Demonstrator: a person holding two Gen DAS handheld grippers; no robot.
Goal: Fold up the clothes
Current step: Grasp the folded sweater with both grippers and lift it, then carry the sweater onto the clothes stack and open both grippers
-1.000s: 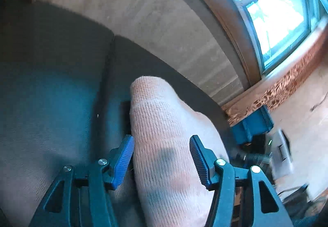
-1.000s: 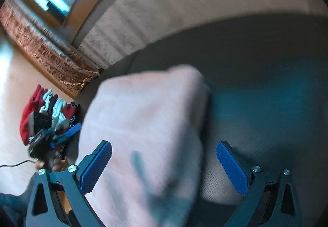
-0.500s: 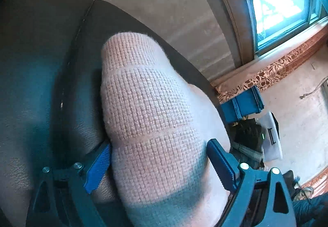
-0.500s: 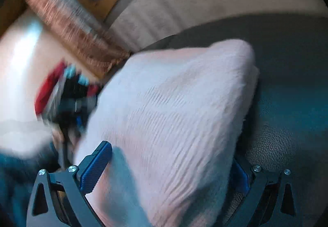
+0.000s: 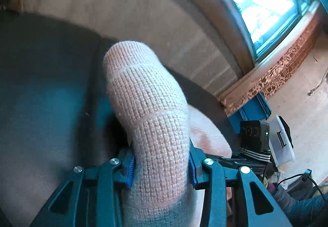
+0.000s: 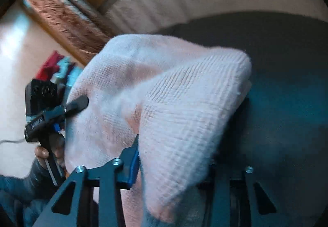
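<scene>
A folded pale pink knit garment point(image 5: 147, 103) lies on a dark leather sofa seat point(image 5: 41, 87). My left gripper point(image 5: 161, 167) is shut on its thick folded end, blue pads pressed into both sides. In the right wrist view the same pink knit point(image 6: 174, 103) bulges up between the jaws of my right gripper point(image 6: 174, 167), which is shut on its other end. The right pad there is hidden by fabric. The left gripper point(image 6: 75, 106) shows at the garment's far left edge, held by a hand point(image 6: 44, 153).
A beige backrest point(image 5: 123, 11) rises behind the seat, with a window point(image 5: 264, 1) beyond. A pile of red and mixed clothes point(image 6: 57, 69) lies on the floor at left. A blue box point(image 5: 250, 110) and a clear plastic bin point(image 5: 283, 149) sit on the floor.
Both grippers were open around the knit one second ago; they have since pushed in and closed on its two ends, bunching the fabric upward.
</scene>
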